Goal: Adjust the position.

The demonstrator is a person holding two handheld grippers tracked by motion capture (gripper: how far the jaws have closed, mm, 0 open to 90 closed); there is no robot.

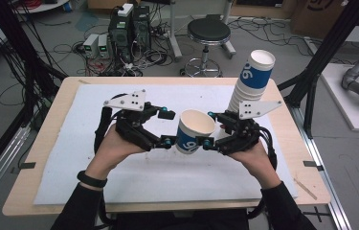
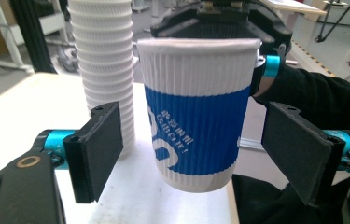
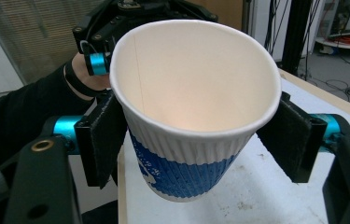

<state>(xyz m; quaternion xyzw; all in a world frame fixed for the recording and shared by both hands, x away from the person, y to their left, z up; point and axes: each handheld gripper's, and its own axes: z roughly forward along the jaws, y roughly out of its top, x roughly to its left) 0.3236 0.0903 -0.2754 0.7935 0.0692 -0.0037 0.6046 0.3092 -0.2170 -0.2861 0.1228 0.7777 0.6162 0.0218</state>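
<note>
Item: blue-and-white ribbed paper cup (image 1: 194, 132), held above the bench (image 1: 43, 143) between your tongs.
Right tongs (image 3: 196, 140) clamp it; left tongs (image 2: 200, 154) stand open around it. Squeeze harder and the rim could buckle, slipping free.

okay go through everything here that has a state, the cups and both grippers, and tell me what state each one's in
Single blue-and-white ribbed paper cup: empty, lifted off the table, tilted, rim squeezed oval.
Right gripper: shut on that cup, pads pressing its sides.
Left gripper: open, pads apart from the cup between them.
Tall stack of ribbed paper cups: nested, standing, leaning.
</note>
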